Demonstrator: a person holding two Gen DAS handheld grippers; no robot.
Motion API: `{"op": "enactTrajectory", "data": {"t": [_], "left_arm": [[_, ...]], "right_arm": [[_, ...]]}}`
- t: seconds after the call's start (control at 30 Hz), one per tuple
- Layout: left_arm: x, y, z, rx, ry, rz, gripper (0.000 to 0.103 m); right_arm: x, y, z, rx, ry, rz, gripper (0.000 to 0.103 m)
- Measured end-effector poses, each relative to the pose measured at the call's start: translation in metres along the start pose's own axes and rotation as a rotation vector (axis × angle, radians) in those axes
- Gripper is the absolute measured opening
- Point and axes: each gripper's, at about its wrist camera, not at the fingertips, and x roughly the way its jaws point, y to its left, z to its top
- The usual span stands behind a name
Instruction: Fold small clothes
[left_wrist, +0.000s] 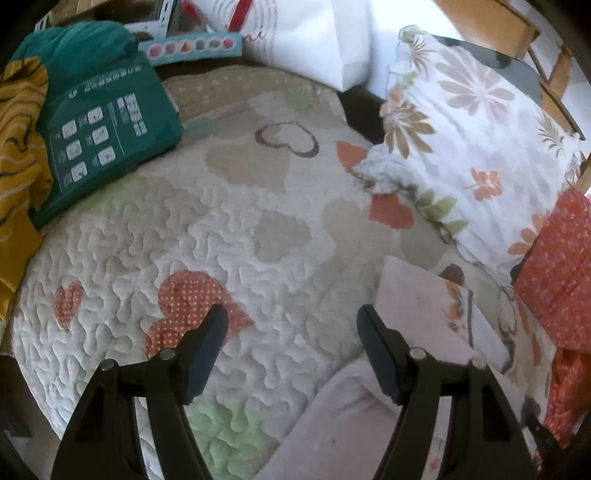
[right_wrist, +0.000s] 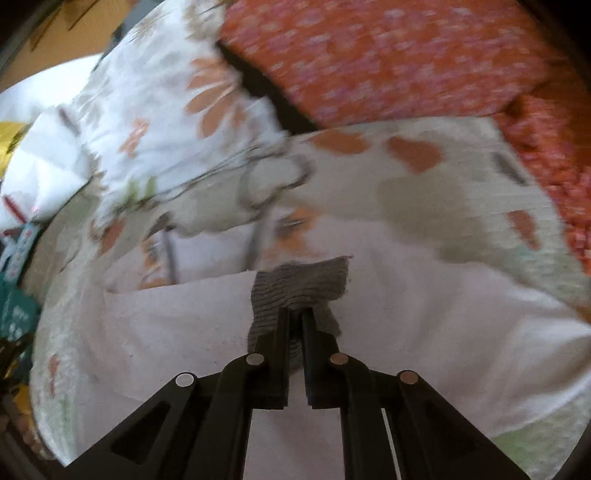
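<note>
A pale pink small garment (left_wrist: 424, 314) lies on the quilted heart-pattern bedspread (left_wrist: 221, 240), at the lower right of the left wrist view. My left gripper (left_wrist: 291, 321) is open and empty, hovering over the quilt just left of the garment. In the right wrist view the same pink garment (right_wrist: 406, 314) spreads below my right gripper (right_wrist: 294, 314), which is shut on the garment's grey ribbed cuff (right_wrist: 295, 284) and holds it over the pink cloth. This view is blurred.
A floral pillow (left_wrist: 472, 147) lies at the right, with an orange-red patterned cloth (left_wrist: 557, 269) beside it. A green package (left_wrist: 99, 129) and a mustard cloth (left_wrist: 18, 147) lie at the left. A white pillow (left_wrist: 306, 37) is at the back.
</note>
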Motion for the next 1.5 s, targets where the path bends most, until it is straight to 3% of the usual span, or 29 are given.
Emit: {"op": "enactTrajectory", "data": {"t": [0.1,0.17,0.27,0.4,0.63,0.7,0.8,0.93,1.13,1.17,1.2,1.23,1.37,1.5], "left_arm": [[0.012,-0.008,-0.007,0.027,0.046,0.005,0.071],[0.021,-0.016,-0.013,0.054,0.083,0.002,0.071],[0.03,-0.031,-0.02,0.112,0.108,0.012,0.071],[0.042,-0.047,-0.031,0.173,0.169,0.003,0.071],[0.027,-0.054,-0.034,0.172,0.168,-0.062,0.071],[0.025,-0.054,-0.037,0.174,0.171,-0.069,0.071],[0.026,-0.054,-0.042,0.176,0.189,-0.071,0.071],[0.028,-0.057,-0.046,0.188,0.195,-0.058,0.071],[0.032,-0.057,-0.048,0.203,0.202,-0.042,0.071],[0.032,-0.057,-0.048,0.201,0.203,-0.04,0.071],[0.032,-0.056,-0.048,0.199,0.201,-0.036,0.071],[0.033,-0.058,-0.049,0.2,0.199,-0.033,0.071],[0.034,-0.058,-0.049,0.206,0.205,-0.037,0.071],[0.033,-0.057,-0.049,0.196,0.205,-0.056,0.071]], "right_arm": [[0.015,-0.02,-0.004,0.009,0.075,-0.053,0.009],[0.013,-0.03,-0.006,0.038,0.078,-0.059,0.012],[-0.008,-0.043,-0.008,0.075,0.035,-0.033,0.043],[-0.056,-0.081,-0.018,0.103,-0.02,-0.045,0.044],[-0.137,-0.225,-0.049,0.298,-0.05,-0.287,0.047],[-0.155,-0.264,-0.056,0.394,-0.057,-0.314,0.05],[-0.163,-0.304,-0.06,0.495,-0.063,-0.317,0.061],[-0.143,-0.32,-0.054,0.514,-0.027,-0.351,0.061],[-0.081,-0.322,-0.019,0.383,0.08,-0.538,0.061],[-0.074,-0.328,-0.017,0.391,0.097,-0.529,0.046],[-0.067,-0.336,-0.015,0.423,0.121,-0.494,0.016],[-0.066,-0.342,-0.015,0.456,0.132,-0.464,0.006],[-0.108,-0.347,-0.022,0.499,0.013,-0.378,0.006],[-0.163,-0.36,-0.066,0.601,-0.087,-0.296,0.006]]}}
